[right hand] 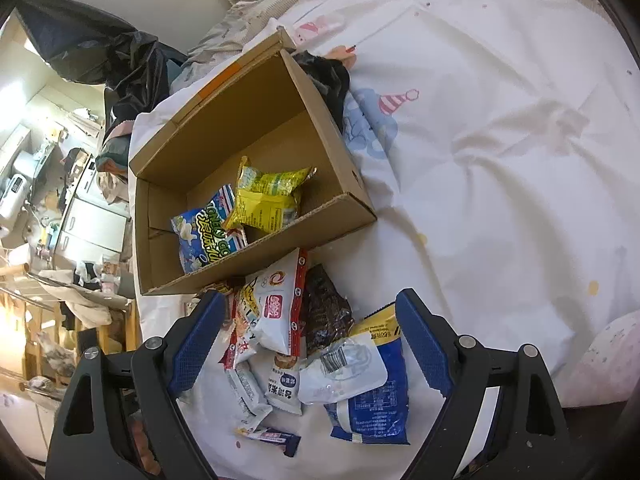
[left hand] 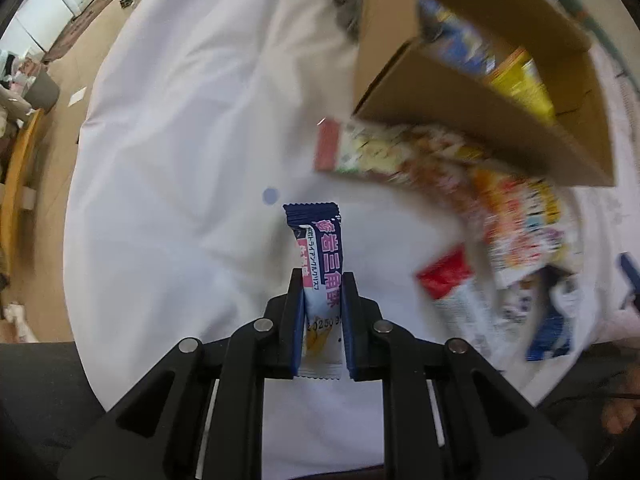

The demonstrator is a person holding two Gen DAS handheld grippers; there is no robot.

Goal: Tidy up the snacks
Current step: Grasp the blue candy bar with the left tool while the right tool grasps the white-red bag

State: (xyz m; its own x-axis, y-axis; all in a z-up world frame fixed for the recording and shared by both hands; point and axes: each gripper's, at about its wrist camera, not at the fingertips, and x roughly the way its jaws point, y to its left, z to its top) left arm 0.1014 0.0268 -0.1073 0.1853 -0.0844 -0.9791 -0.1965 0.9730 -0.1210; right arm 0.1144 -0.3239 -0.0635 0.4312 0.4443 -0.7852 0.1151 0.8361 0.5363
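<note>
Snack bar (left hand: 318, 264), navy and white, is pinched upright between the left gripper (left hand: 322, 284) pads, its lower end hidden behind them. The right gripper (right hand: 308, 320) gapes empty over a snack pile (right hand: 304, 344). At eleven o'clock sits the cardboard box (right hand: 340, 204), its contents blurred in the left wrist view.

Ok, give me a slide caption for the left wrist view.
Left tongs shut on a navy and white snack bar above the white bedsheet, cardboard box nearby.

snack bar (left hand: 316, 264): navy and white, pink lettering
box (right hand: 320, 120): plain brown
packet in box (right hand: 268, 196): yellow
bedcover (right hand: 500, 140): white, pastel cartoon prints
</note>
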